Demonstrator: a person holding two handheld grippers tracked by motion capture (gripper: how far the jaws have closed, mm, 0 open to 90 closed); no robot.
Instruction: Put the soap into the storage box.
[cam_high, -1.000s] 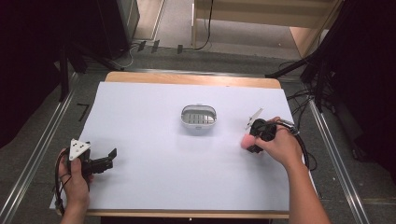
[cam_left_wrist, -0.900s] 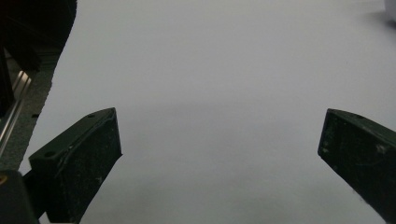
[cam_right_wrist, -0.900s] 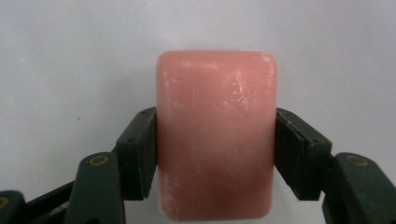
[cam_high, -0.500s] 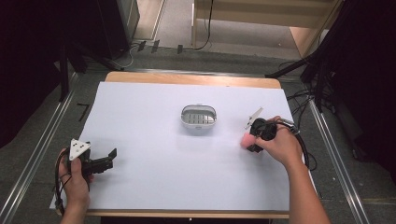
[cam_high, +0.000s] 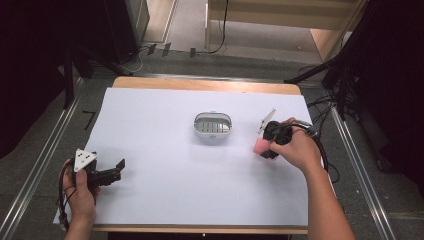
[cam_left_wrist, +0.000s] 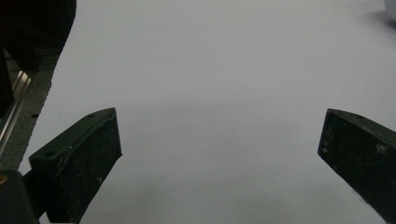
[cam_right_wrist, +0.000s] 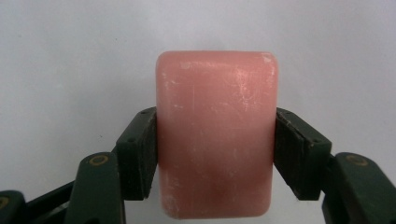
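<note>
A table (cam_high: 150, 115) covered with a white sheet fills the middle of the high view. Near its centre, a little toward 12 o'clock, stands a small oval dish (cam_high: 213, 125) with a ribbed inside.

The right gripper (cam_high: 266, 148) is at about 3 o'clock from the dish, near it but apart, and the person's right hand (cam_high: 295, 147) holds it from behind. Its jaws are clenched on a pink bar of soap (cam_high: 261, 146). In the right gripper view the soap (cam_right_wrist: 215, 135) stands between the two pads, which press on its left and right sides, and its rounded top edge rises above them. The white sheet is behind it; I cannot tell if the soap touches the sheet or is lifted above it.

The left gripper (cam_high: 118, 170) is at about 8 o'clock from the dish, well apart, near the front left corner of the table. The left hand (cam_high: 80, 187) holds it. Its jaws are released and stand wide apart, as the left gripper view shows, with only the white sheet between them.
</note>
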